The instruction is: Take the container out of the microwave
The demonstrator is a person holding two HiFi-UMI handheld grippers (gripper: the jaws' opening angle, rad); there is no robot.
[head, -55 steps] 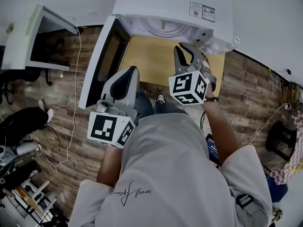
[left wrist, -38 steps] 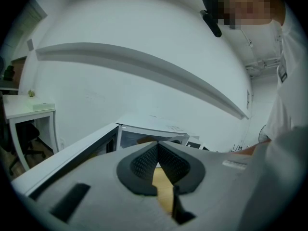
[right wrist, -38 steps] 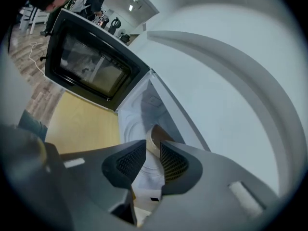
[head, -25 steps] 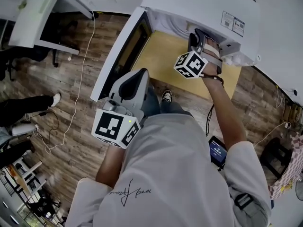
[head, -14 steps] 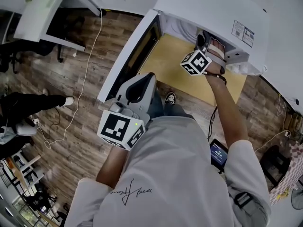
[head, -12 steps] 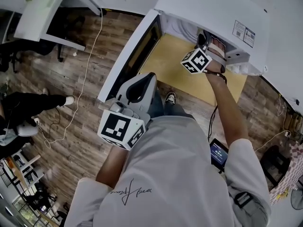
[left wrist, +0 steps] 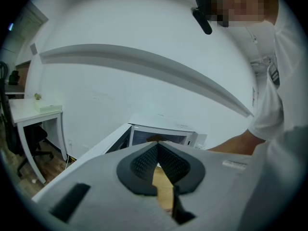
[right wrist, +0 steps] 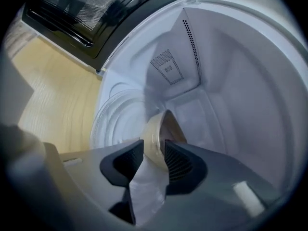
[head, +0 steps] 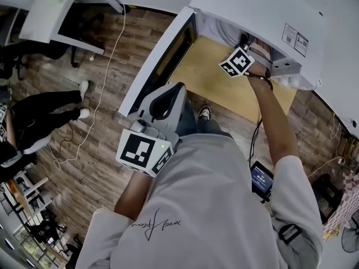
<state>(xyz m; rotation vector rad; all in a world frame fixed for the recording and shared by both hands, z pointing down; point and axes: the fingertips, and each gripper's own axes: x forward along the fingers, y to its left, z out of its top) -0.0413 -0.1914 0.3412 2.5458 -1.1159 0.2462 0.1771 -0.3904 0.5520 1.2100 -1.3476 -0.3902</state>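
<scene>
The white microwave [head: 252, 10] stands on a yellow table top with its door [head: 162, 60] swung open to the left. Inside, a beige round container [right wrist: 161, 126] sits tilted in view by the glass turntable [right wrist: 115, 119]. My right gripper [right wrist: 154, 154] reaches into the cavity; its jaws are opening, with the container's rim between the pads. In the head view only its marker cube [head: 240, 61] shows at the cavity mouth. My left gripper [head: 168, 91] hangs shut and empty in front of the door, away from the microwave [left wrist: 159, 134].
The yellow table top [head: 219, 88] juts out in front of the microwave. A white desk [head: 56, 10] stands at the upper left, and a cable [head: 101, 94] trails over the wooden floor. Another person's legs [head: 45, 111] are at the left. A small screen [head: 262, 179] lies at the lower right.
The right gripper has moved forward and down, deeper into the microwave cavity. The left gripper has stayed where it was.
</scene>
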